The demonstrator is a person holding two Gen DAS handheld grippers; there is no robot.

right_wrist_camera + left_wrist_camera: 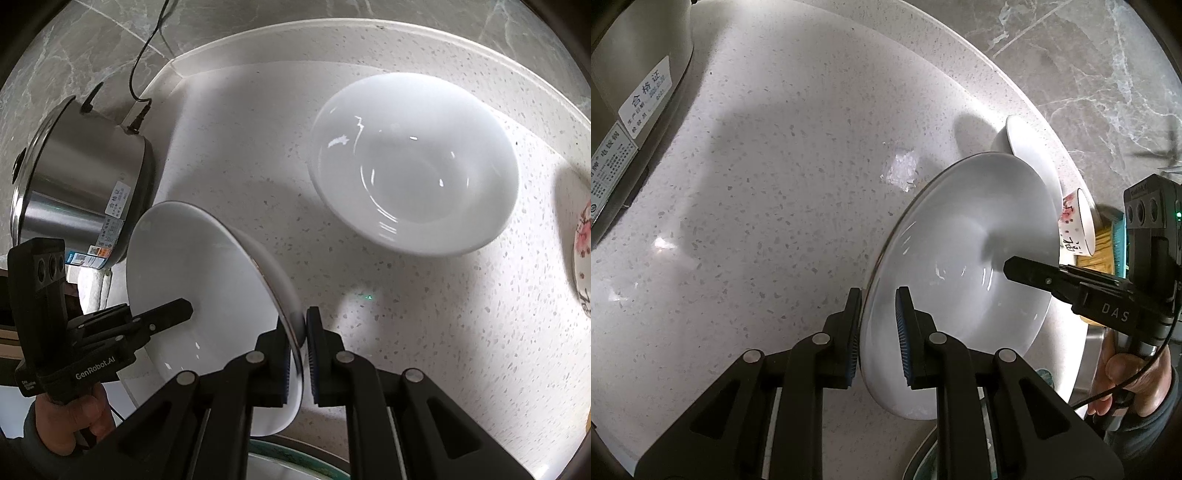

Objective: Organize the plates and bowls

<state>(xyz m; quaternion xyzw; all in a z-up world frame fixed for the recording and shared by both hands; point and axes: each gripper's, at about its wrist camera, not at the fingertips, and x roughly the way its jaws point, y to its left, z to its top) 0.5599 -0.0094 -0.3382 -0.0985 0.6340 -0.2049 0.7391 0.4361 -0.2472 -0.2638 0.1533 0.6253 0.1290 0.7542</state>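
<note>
Because the white plate (pixel 964 240) is glazed, stiff and breakable, you hold it tilted above the speckled counter (pixel 757 184) by opposite rims: left gripper (pixel 877 332) and right gripper (pixel 297 354) both clamped there (slippery, I judge), near the white bowl (pixel 413 162).

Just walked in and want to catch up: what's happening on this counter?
A person is holding one white bowl by its rim with both tools: the left claw is clamped on one side, the right claw on the opposite side. The bowl is tilted above the speckled counter. A second white bowl rests on the counter nearby, with a steel cooker in the corner.
</note>
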